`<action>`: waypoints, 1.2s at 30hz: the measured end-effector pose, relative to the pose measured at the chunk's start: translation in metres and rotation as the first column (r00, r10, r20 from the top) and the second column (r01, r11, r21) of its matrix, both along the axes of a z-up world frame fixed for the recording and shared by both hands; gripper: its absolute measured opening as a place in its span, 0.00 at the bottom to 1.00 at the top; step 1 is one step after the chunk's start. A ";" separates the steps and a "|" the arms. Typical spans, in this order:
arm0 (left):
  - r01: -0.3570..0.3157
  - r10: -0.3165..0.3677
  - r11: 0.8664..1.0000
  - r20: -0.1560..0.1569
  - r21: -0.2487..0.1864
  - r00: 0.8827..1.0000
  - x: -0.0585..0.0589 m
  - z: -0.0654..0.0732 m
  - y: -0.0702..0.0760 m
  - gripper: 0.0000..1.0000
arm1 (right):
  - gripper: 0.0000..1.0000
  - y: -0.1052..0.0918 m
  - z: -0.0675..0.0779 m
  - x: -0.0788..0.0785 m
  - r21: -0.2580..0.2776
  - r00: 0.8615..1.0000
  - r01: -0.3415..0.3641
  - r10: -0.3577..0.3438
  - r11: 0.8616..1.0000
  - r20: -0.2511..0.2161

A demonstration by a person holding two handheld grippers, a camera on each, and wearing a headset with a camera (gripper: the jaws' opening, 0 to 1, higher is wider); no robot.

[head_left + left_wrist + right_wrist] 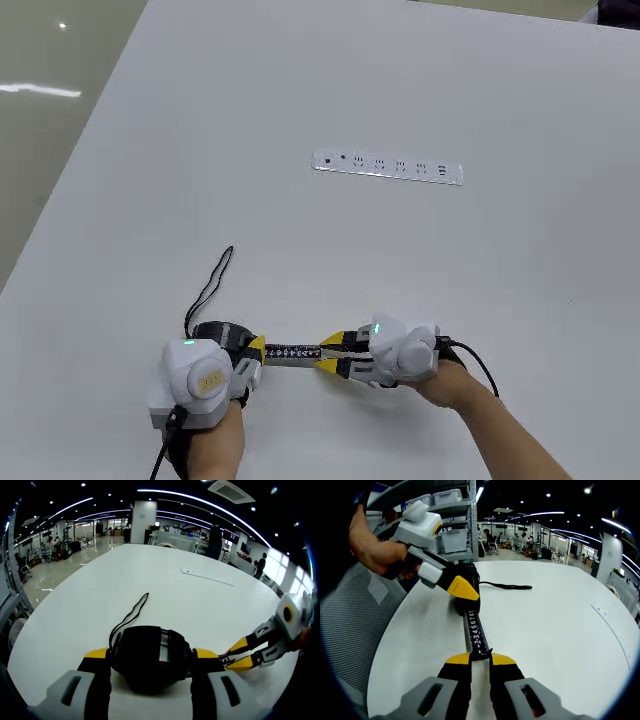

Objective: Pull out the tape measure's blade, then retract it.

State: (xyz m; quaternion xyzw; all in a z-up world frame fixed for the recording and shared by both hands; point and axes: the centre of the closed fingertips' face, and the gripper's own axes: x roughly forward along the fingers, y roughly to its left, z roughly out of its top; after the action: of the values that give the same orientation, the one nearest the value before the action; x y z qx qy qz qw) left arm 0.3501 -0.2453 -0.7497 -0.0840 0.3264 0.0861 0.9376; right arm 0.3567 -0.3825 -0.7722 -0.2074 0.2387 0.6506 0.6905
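A black tape measure (150,656) sits on the white table, its body clamped between the yellow-tipped fingers of my left gripper (150,655). In the head view the case (222,338) lies just ahead of that left gripper (248,358). A short length of dark numbered blade (292,352) runs rightward out of the case. My right gripper (480,656) is shut on the blade's end hook, with the blade (475,632) stretching away to the case (468,585). The same right gripper (328,353) appears in the head view, held by a hand.
A black wrist strap (210,285) trails from the case toward the far side. A white power strip (386,166) lies flat farther back on the table (420,260). The table's left edge (70,170) borders a shiny floor. Shelving, desks and people fill the background.
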 end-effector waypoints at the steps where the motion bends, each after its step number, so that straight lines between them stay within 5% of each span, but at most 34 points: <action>1: -0.001 0.001 1.000 0.000 -0.001 1.000 0.000 0.000 0.000 0.61 | 0.11 0.001 0.001 0.000 0.001 1.000 0.000 0.000 1.000 0.000; 36: 0.002 -0.002 1.000 0.000 -0.004 1.000 0.000 0.000 0.001 0.61 | 0.11 0.020 0.000 -0.004 0.017 1.000 -0.007 0.007 1.000 -0.009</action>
State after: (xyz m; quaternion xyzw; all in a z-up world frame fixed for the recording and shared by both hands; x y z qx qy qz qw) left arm 0.3498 -0.2444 -0.7495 -0.0854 0.3267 0.0845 0.9374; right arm 0.3531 -0.3621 -0.7722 -0.1993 0.2354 0.6560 0.6889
